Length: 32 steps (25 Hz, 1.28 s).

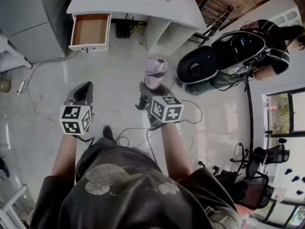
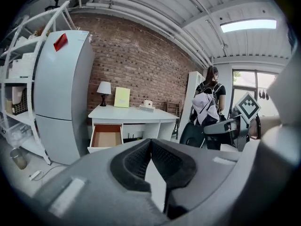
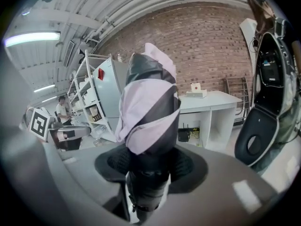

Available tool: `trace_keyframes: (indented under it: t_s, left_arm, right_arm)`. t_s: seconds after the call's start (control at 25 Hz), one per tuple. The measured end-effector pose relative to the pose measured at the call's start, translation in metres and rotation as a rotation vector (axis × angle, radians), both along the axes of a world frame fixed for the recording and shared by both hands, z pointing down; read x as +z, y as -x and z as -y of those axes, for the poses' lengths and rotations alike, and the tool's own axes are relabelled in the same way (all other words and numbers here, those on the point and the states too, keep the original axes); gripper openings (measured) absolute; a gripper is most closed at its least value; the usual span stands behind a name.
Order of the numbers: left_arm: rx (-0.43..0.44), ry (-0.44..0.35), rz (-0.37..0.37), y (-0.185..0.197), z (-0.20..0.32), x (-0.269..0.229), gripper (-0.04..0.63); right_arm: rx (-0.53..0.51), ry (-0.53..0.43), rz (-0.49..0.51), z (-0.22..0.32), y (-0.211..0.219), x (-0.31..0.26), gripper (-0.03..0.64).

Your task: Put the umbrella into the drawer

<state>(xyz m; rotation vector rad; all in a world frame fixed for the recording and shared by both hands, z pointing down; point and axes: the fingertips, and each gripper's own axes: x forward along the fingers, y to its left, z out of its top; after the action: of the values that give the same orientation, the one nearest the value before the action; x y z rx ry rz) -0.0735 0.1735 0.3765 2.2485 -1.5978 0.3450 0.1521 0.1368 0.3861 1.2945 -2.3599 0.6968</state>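
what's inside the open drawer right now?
The drawer shows only its bare brown bottom; nothing lies in the visible part. Its back end is covered by the desktop.

Straight ahead of the left claw (image 2: 151,141) stands a red brick wall (image 2: 141,60) with a white desk (image 2: 136,114) against it. A little lamp (image 2: 103,92) sits on the desk. To the left of the claw is a tall grey fridge (image 2: 63,93), and further left a white shelf rack (image 2: 19,74). High above the claw run white pipes (image 2: 141,8) and a long bright light (image 2: 248,25). Off to the right of the claw is a window (image 2: 242,81). Under the claw the floor (image 1: 119,80) is pale and shiny.
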Motion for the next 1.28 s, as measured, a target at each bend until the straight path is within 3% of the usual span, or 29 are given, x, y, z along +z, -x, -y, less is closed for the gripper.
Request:
trace_keyframes:
  t_s: [0.48, 0.76, 1.08, 1.28]
  left_arm:
    - [-0.014, 0.043, -0.009, 0.023, 0.075, 0.026, 0.011]
    - [-0.051, 0.040, 0.047, 0.023, 0.153, 0.031, 0.009]
    - [-0.162, 0.050, 0.072, 0.013, 0.258, 0.031, 0.009]
    - [-0.284, 0.050, 0.073, 0.018, 0.304, 0.035, 0.011]
  right_arm:
    - [0.002, 0.020, -0.007, 0.076, 0.012, 0.018, 0.202]
    - [-0.045, 0.021, 0.043, 0.174, 0.017, 0.037, 0.202]
    - [-0.206, 0.049, 0.054, 0.306, 0.027, 0.054, 0.202]
    - [-0.329, 0.056, 0.049, 0.376, 0.043, 0.063, 0.202]
